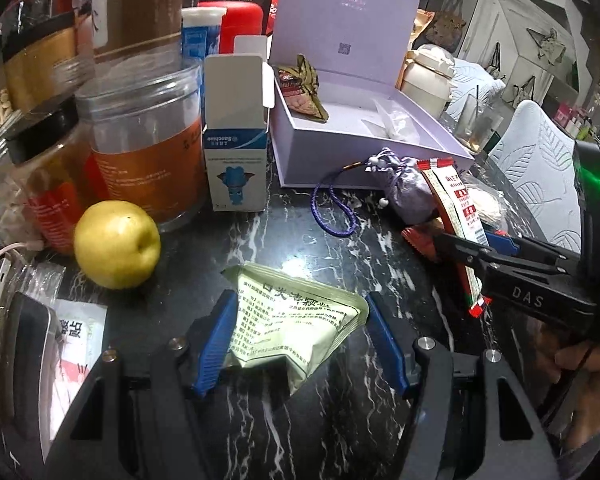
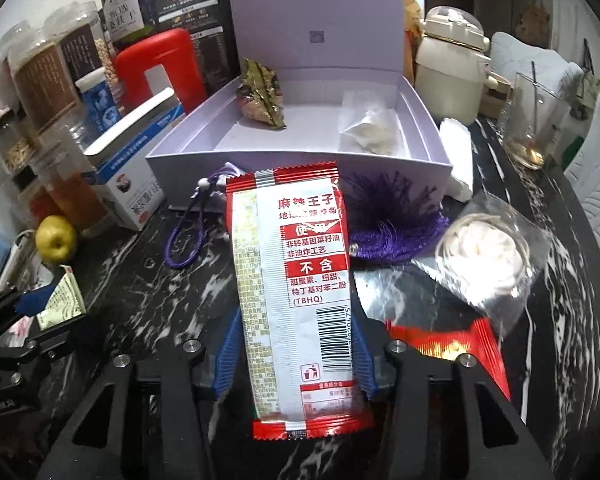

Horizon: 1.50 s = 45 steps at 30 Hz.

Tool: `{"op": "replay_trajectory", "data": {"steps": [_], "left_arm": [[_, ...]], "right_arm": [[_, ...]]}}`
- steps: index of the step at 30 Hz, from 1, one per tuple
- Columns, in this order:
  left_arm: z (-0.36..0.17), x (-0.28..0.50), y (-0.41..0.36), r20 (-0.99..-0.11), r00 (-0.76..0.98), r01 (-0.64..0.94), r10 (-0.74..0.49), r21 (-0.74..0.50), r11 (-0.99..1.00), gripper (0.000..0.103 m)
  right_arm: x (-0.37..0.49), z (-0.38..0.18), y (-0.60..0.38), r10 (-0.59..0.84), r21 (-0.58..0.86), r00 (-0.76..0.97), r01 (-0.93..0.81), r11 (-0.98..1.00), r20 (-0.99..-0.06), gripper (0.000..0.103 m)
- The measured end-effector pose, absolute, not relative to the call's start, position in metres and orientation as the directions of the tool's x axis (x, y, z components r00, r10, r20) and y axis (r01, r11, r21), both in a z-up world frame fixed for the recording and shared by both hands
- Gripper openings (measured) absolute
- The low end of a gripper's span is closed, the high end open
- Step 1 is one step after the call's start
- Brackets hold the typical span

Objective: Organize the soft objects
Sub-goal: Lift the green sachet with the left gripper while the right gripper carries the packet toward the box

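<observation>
My left gripper (image 1: 300, 308) is shut on a pale green printed sachet (image 1: 296, 328), held just above the dark marble table (image 1: 340, 240). My right gripper (image 2: 298, 320) is shut on a long red-and-white snack packet (image 2: 296, 280), which points toward the open lavender box (image 2: 300, 176). In the box lie a golden-brown wrapped packet (image 2: 260, 96) and a clear bag of white stuff (image 2: 368, 132). A purple pouch (image 1: 408, 196) with a cord and tassel (image 2: 388, 232) lies in front of the box. In the left wrist view, the right gripper (image 1: 470, 240) grips the snack packet (image 1: 456, 200) at the right.
Jars (image 1: 148, 140), a white-and-blue carton (image 1: 236, 168) and a yellow fruit (image 1: 116, 244) crowd the table's left. A clear bag with a white round thing (image 2: 484, 256) and a red packet (image 2: 448, 344) lie right of my right gripper. A cream bottle (image 2: 448, 80) and a glass (image 2: 536, 120) stand behind.
</observation>
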<state>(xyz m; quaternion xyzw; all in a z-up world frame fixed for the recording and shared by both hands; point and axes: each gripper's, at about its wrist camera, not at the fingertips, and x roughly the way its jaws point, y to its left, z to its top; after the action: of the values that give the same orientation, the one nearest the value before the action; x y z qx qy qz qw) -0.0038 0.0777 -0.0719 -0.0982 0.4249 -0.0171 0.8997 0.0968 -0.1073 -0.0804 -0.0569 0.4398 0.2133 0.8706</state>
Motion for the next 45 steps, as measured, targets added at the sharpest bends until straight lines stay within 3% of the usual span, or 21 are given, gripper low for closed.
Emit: {"op": "replay_trajectory", "data": {"steps": [27,45], "left_arm": [[0.002,-0.091,0.033,-0.616,0.769,0.063,-0.173,-0.196,0.979,0.064],[0.055,-0.06,0.026,-0.534,0.819,0.141,-0.211,-0.17,0.975,0.064]], "right_arm": [[-0.04,-0.024,-0.162,0.418,0.178,0.576,-0.426,0.887,-0.703,0.048],[-0.034,0.032,-0.168,0.464,0.172,0.632,-0.467,0.867,-0.621,0.048]]}}
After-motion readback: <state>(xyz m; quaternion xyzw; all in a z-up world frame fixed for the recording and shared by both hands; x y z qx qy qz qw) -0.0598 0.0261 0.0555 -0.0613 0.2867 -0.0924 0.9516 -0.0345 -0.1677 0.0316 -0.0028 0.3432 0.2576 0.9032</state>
